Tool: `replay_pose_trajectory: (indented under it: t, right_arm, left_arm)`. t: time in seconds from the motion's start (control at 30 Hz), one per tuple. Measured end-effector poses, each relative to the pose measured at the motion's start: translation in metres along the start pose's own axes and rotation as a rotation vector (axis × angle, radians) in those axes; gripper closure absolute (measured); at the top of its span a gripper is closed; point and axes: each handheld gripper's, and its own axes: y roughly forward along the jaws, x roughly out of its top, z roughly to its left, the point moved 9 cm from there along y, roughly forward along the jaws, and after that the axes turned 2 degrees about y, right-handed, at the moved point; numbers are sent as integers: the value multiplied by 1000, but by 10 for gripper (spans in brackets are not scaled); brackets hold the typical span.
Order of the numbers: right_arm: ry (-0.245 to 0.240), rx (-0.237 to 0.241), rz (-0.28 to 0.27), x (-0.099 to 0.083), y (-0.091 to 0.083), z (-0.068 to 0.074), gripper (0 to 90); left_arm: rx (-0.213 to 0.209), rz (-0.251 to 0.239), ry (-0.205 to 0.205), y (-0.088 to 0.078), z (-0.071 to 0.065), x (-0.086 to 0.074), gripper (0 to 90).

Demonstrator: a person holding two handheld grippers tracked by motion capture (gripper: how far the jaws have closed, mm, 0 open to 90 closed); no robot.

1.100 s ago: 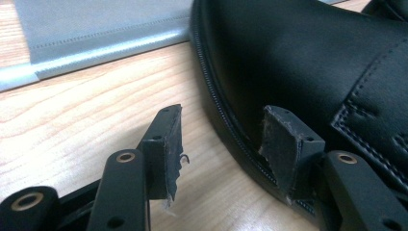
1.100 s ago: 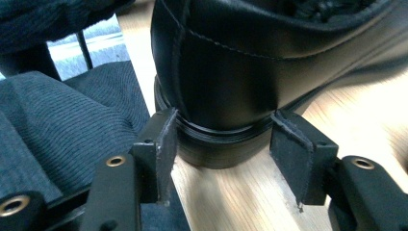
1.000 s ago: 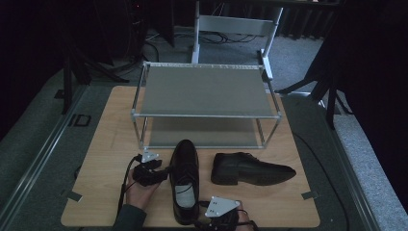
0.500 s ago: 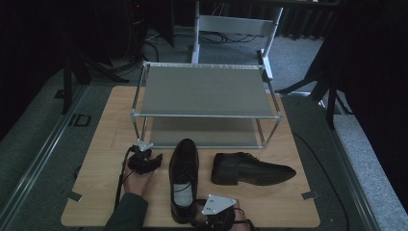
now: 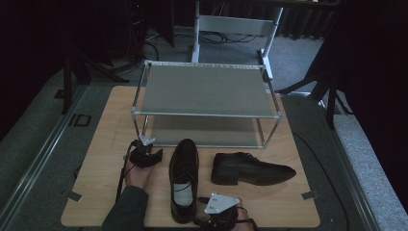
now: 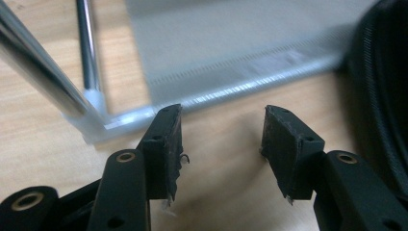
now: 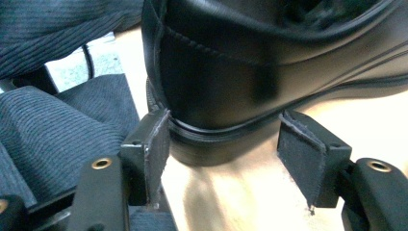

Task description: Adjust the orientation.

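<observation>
Near shoe (image 5: 184, 179) sits toe-first in front of the rack (image 5: 206, 113); right gripper (image 7: 226, 154) jaws apart at its heel, not clamped, left gripper (image 6: 221, 144) open and empty; stiff heel counter looks the best hold, polished leather likely slippery.

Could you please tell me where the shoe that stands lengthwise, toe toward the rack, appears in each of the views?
High view: lengthwise shoe, lower centre.
Left gripper view: its black side, right edge.
Right gripper view: its heel, upper centre.
Shared landmark: the wooden board.
</observation>
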Motion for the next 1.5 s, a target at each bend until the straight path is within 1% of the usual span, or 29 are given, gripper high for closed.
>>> replay_pose_trajectory:
  t: [0.03,0.13,0.17,0.2,0.23,0.27,0.3,0.33,0.37,0.4,0.43,0.47,0.53,0.57,0.6,0.67,0.77,0.87,1.07,1.23,1.37,1.5]
  right_arm:
    - [9,-25,-8,2,-6,-8,366]
    - [62,-102,-39,6,-25,-36,370]
    - [87,-132,-44,7,-32,-48,371]
    - [126,-173,-42,7,-41,-63,371]
    - [148,-197,-40,7,-46,-73,371]
    - [174,-229,-41,7,-54,-84,399]
    - [209,-237,-57,8,-63,-96,372]
    - [233,-268,-62,9,-70,-107,364]
    - [243,-313,-58,9,-78,-118,369]
    - [263,-336,-73,10,-85,-127,369]
    - [285,-339,-93,12,-93,-134,367]
    - [303,-360,-100,13,-101,-143,365]
    - [313,-407,-104,13,-110,-155,364]
    - [321,-419,-102,13,-112,-160,360]
    - [339,-441,-92,10,-115,-168,355]
    - [359,-488,-68,5,-118,-179,349]
    - [395,-510,-55,-2,-121,-188,349]
    - [414,-517,-58,-7,-126,-191,350]
    - [428,-532,-48,-12,-134,-194,349]
    - [449,-560,-24,-21,-138,-200,330]
    - [467,-564,-10,-30,-139,-202,320]
    - [479,-550,2,-37,-140,-201,314]
  left_arm:
    - [-9,1,2,-2,-2,-2,489]
    - [-33,-1,19,-8,-9,-8,483]
    - [-46,-2,20,-10,-11,-10,482]
    - [-53,-1,18,-12,-12,-11,481]
    - [-61,0,13,-13,-12,-12,481]
    - [-69,3,9,-15,-13,-13,480]
    - [-74,-1,1,-16,-13,-14,478]
    - [-80,-2,0,-17,-13,-14,478]
    - [-80,-4,0,-18,-13,-15,478]
    - [-82,-5,-3,-19,-14,-15,477]
    - [-89,-8,-6,-20,-15,-16,477]
    - [-90,-8,-6,-21,-15,-16,477]
    - [-92,-11,-12,-22,-16,-17,475]
    - [-100,-11,-16,-23,-17,-18,475]
    - [-105,-10,-18,-24,-18,-18,475]
    - [-106,-11,-13,-25,-20,-19,474]
    - [-112,-12,-15,-25,-21,-19,474]
    - [-116,-9,-24,-25,-20,-19,474]
    - [-120,-7,-24,-24,-21,-20,473]
    - [-120,-6,-19,-24,-22,-21,473]
    - [-123,-3,-16,-24,-24,-22,473]
    - [-126,-10,-10,-25,-28,-20,472]
